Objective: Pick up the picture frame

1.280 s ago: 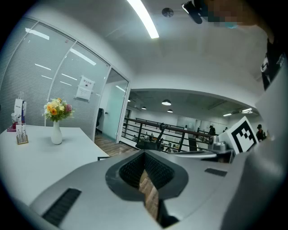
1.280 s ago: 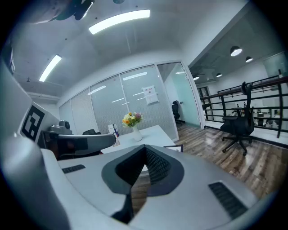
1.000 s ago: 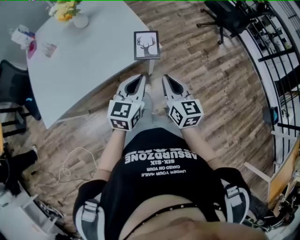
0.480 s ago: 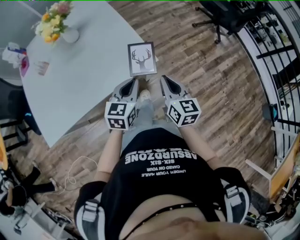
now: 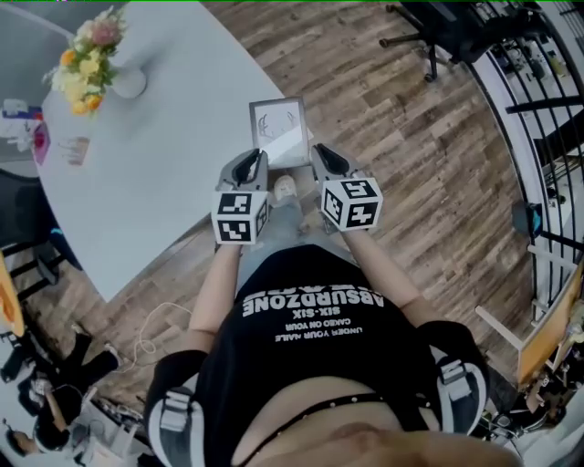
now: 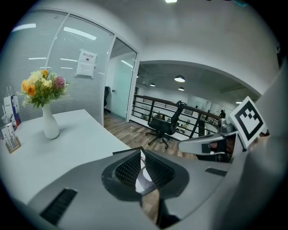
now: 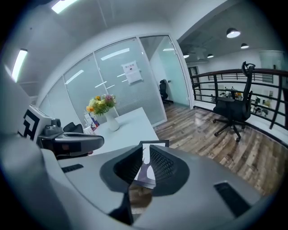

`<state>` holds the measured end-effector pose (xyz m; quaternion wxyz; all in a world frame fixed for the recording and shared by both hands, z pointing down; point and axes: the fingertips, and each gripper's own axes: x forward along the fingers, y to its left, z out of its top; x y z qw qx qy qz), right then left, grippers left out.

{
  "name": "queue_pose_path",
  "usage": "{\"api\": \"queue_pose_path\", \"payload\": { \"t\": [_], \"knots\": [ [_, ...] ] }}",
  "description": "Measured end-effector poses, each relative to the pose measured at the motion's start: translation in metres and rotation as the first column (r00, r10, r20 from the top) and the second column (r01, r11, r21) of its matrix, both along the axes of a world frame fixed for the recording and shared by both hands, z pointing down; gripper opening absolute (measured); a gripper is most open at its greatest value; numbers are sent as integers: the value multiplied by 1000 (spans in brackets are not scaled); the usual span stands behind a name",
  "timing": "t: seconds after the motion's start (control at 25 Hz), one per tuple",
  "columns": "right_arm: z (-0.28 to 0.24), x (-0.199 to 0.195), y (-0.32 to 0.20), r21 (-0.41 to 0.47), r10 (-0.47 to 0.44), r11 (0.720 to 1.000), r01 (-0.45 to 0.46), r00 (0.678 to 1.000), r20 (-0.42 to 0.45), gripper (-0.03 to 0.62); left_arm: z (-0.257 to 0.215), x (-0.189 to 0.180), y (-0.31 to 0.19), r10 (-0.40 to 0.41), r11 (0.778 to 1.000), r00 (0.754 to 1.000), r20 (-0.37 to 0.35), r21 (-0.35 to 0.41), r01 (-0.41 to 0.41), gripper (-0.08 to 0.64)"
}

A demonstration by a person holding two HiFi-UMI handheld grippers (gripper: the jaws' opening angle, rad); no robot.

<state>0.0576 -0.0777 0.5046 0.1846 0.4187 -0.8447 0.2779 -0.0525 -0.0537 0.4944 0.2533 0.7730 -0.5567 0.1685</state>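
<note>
The picture frame (image 5: 279, 126), dark-edged with a deer print, lies flat on the near corner of the white table (image 5: 155, 164). My left gripper (image 5: 256, 164) and right gripper (image 5: 323, 158) are side by side just short of the frame's near edge, both pointing at it. Neither touches it. In the left gripper view the frame (image 6: 143, 173) shows through a thin slit between the left gripper's (image 6: 141, 152) jaws, which are just starting to part. The right gripper's (image 7: 146, 150) jaws are opening, with a narrow gap; the frame (image 7: 155, 143) lies ahead of them. Nothing is held.
A white vase of flowers (image 5: 91, 59) and small items (image 5: 36, 137) stand at the table's far side. A black office chair (image 5: 447, 27) and a railing (image 5: 547, 100) are to the right. A cable (image 5: 137, 337) lies on the wooden floor.
Both grippers have moved forward and down together, from well short of the table to the frame's near edge. The frame has not moved.
</note>
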Motion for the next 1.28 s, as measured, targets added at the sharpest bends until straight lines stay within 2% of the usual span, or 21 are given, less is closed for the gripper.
{"api": "queue_pose_path", "payload": {
  "t": [0.08,0.2,0.28,0.4,0.56,0.72,1.28],
  "knots": [
    [10,-2,-10,-41,-4,999,4,1000,-11,100,8,-4,-9,-2,1000,1000,17,-24,2,27],
    [26,-8,-21,-97,-14,995,12,1000,-20,110,28,-8,-19,14,995,1000,15,-99,-12,110],
    [37,-10,-29,-125,-15,992,11,999,-34,114,40,-12,-26,20,990,1000,18,-139,-17,133],
    [54,-14,-40,-166,-20,986,10,998,-53,120,54,-20,-36,1,984,1000,25,-178,4,137],
    [76,-20,-51,-216,-37,976,19,996,-82,126,80,-30,-46,-48,969,999,-16,-242,43,137],
    [96,-21,-61,-263,-63,964,34,993,-103,149,104,-36,-52,-71,950,997,-28,-306,60,137],
    [146,-20,-74,-377,-84,926,28,987,-134,153,159,-42,-57,-79,894,997,-8,-443,67,137]
  ]
}}
